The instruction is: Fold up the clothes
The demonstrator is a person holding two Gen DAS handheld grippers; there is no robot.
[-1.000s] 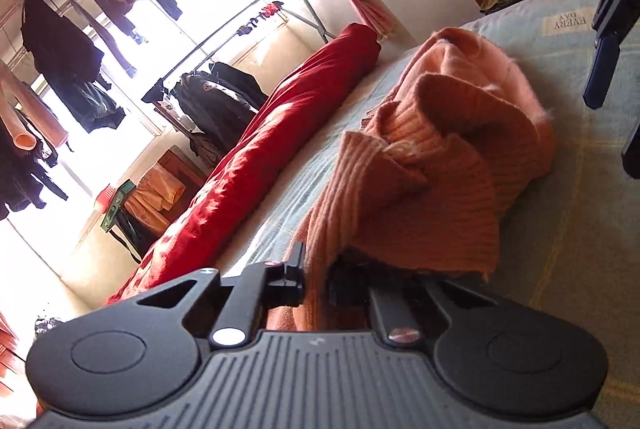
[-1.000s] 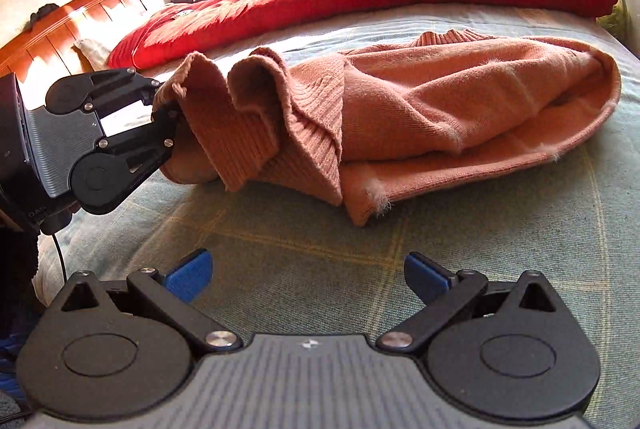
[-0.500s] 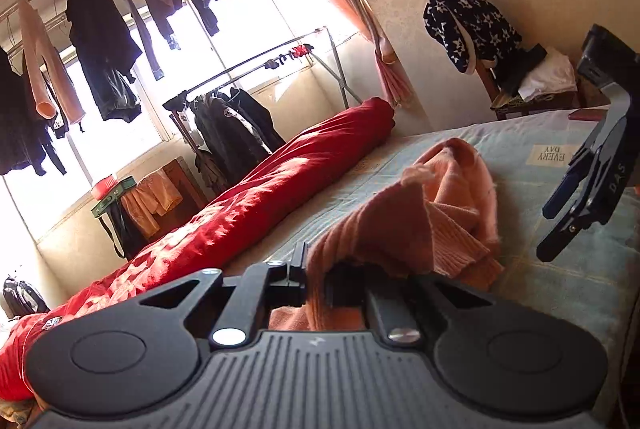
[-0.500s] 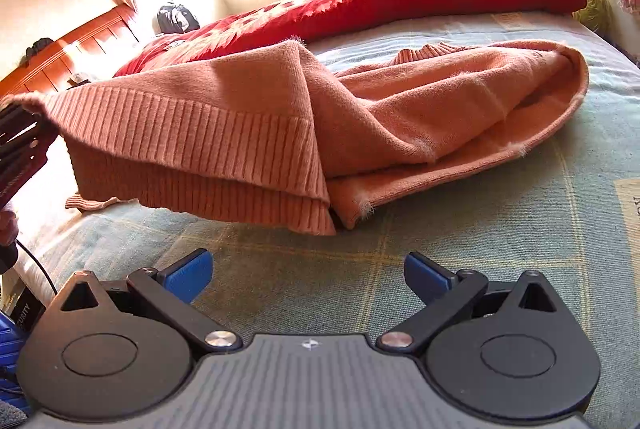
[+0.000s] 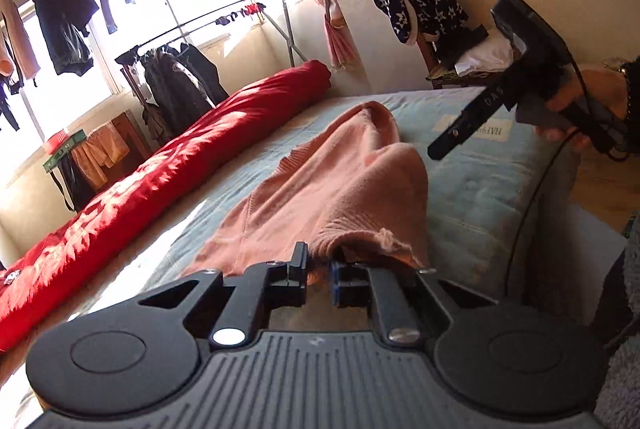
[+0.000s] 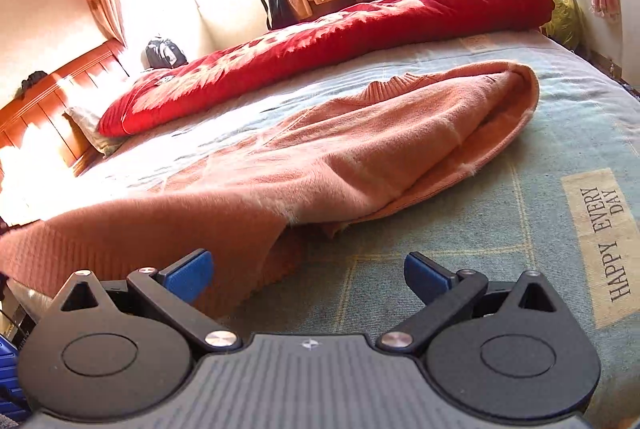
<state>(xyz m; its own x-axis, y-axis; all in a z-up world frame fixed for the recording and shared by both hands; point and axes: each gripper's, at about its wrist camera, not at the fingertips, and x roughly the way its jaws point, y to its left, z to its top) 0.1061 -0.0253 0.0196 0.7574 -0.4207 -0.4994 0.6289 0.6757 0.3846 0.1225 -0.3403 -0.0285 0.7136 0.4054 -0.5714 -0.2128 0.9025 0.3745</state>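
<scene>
An orange knit sweater [image 5: 340, 181] lies stretched across the pale blue checked bedspread [image 5: 480, 189]. Its ribbed hem is bunched at my left gripper [image 5: 319, 269]. The jaws are opening a little, with the hem still caught between them. In the right wrist view the sweater [image 6: 360, 149] runs from a folded bulge at the far right to a raised hem at the near left. My right gripper [image 6: 307, 271] stands open low over the bedspread [image 6: 440, 241], its left pad close beside the hem, nothing between the pads. A hand [image 5: 580, 101] holds that gripper.
A rolled red duvet [image 6: 360, 29] lies along the far side of the bed. A wooden headboard [image 6: 48, 117] is at the left. A chair piled with clothes [image 5: 420, 9] stands past the bed's foot, and a loaded clothes rack [image 5: 180, 69] stands by the window.
My left gripper has drawn back and up with the hem, pulling the crumpled sweater out long and flatter. Its jaws now show a small gap. The right gripper stays open.
</scene>
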